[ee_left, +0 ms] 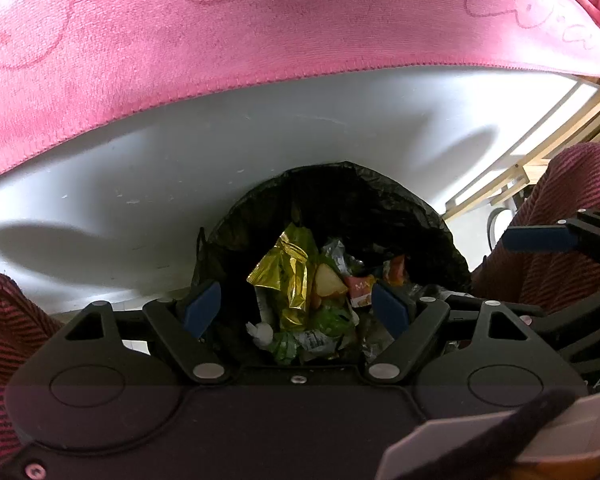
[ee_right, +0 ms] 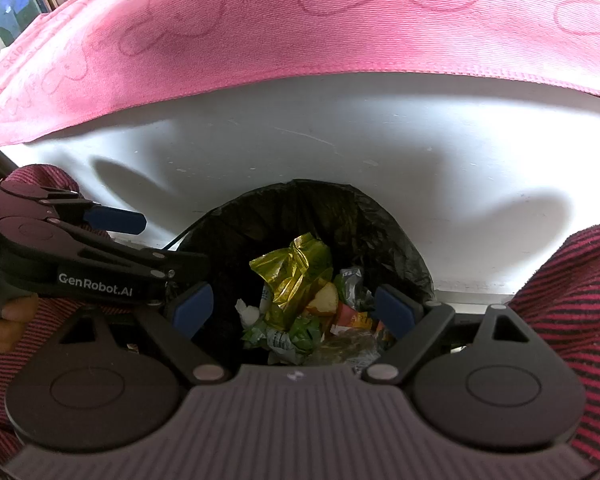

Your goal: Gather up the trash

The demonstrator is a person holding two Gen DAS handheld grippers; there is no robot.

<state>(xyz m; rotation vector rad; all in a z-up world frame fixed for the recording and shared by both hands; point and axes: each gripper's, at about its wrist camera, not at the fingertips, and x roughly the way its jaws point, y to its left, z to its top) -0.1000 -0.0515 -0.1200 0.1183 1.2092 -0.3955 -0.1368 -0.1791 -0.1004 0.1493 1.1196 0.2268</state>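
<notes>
Pink cloth [ee_right: 300, 20] drapes a white table [ee_right: 300, 140] at twelve o'clock. Below, a black-lined bin [ee_right: 380, 232] holds the wrappers [ee_right: 296, 276], likely already collected. Left gripper [ee_left: 298, 308] and right gripper [ee_right: 294, 310] hover spread, empty.

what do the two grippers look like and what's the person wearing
Both the left gripper and the right gripper are matte black, with round discs at the base, silver rivets and blue pads. White "GenRobot.AI" lettering marks the left one's side. The clothing is striped red and black.
</notes>
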